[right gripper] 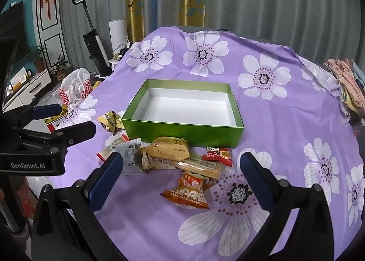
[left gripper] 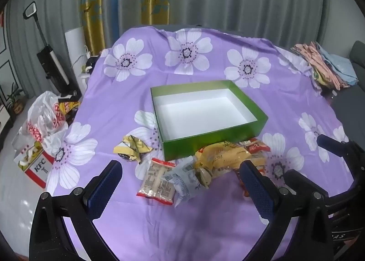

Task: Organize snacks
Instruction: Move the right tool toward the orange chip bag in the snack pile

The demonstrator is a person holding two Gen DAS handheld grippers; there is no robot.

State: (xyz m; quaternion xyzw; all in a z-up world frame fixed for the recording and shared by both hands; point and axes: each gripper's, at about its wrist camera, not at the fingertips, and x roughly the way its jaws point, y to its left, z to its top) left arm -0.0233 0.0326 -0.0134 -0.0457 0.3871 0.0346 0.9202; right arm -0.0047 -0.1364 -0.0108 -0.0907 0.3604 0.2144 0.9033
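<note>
The green box [left gripper: 212, 144], white inside and with nothing in it, is being taken as the landmark; it is resting on the purple flowered cloth [left gripper: 159, 226]. A heap of snack packets is lying against the box's near wall: a yellow packet [right gripper: 168, 150] is touching that wall, a red-edged packet [right gripper: 217, 155] is seen just beside it under the box's near right corner, and an orange packet [right gripper: 190, 189] is lying nearest the cameras, apart from the box. A pale blue packet [left gripper: 184, 181] and a clear red-trimmed biscuit packet [left gripper: 157, 181] are lying at the heap's left end, near the box's near left corner. A crumpled gold wrapper [left gripper: 131, 148] is sitting just left of that corner, separate from the heap. The left gripper [left gripper: 180, 183] is being held with its jaws spread wide above the heap's left part, nothing between the pads. The right gripper [right gripper: 180, 173] is likewise being held wide and unloaded over the heap's right part. A white plastic bag [left gripper: 45, 119] is lying well to the box's left, off the cloth.
</note>
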